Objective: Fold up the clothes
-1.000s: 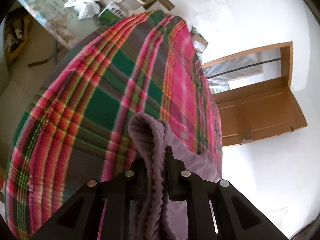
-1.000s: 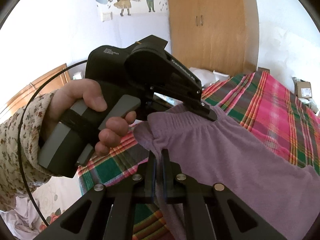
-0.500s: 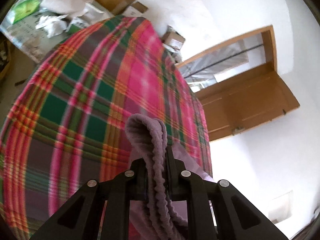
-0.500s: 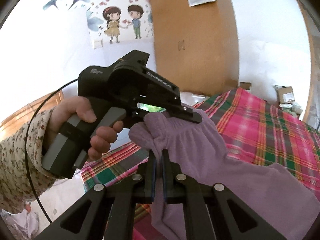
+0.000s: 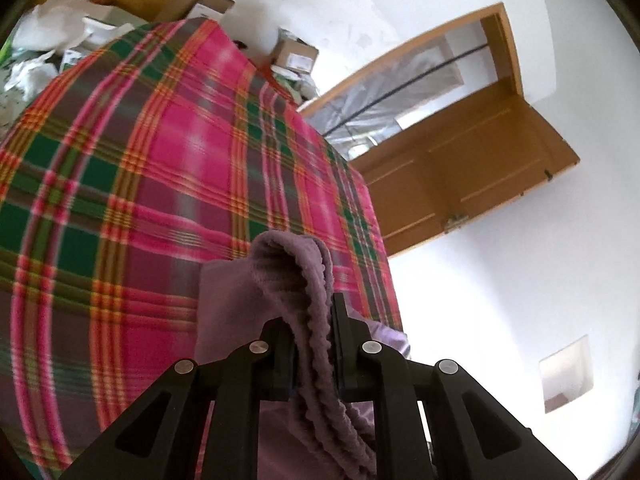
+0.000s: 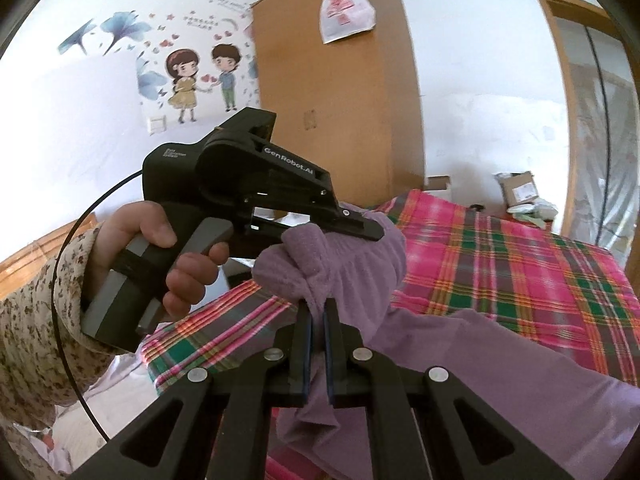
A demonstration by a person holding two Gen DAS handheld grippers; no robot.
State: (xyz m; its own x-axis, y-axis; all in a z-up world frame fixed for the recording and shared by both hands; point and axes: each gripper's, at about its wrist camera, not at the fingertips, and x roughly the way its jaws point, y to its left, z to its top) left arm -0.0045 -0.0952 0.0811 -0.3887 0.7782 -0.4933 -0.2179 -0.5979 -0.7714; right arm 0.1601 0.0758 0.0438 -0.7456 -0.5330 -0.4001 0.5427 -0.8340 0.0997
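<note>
Pinching purple garment (image 6: 460, 344) over plaid bed (image 5: 140, 184), both claws clamp it; wardrobe (image 6: 336, 100) behind.

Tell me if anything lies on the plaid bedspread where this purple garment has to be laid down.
Nothing visible does. Both the left gripper and right gripper are shut on the purple garment, and the plaid bedspread below shows bare; boxes and bags sit only beyond its far edge.

I see the purple garment (image 6: 460, 344) (soft fleece, gathered waistband) lifted at its near edge, trailing right over the bed.
</note>
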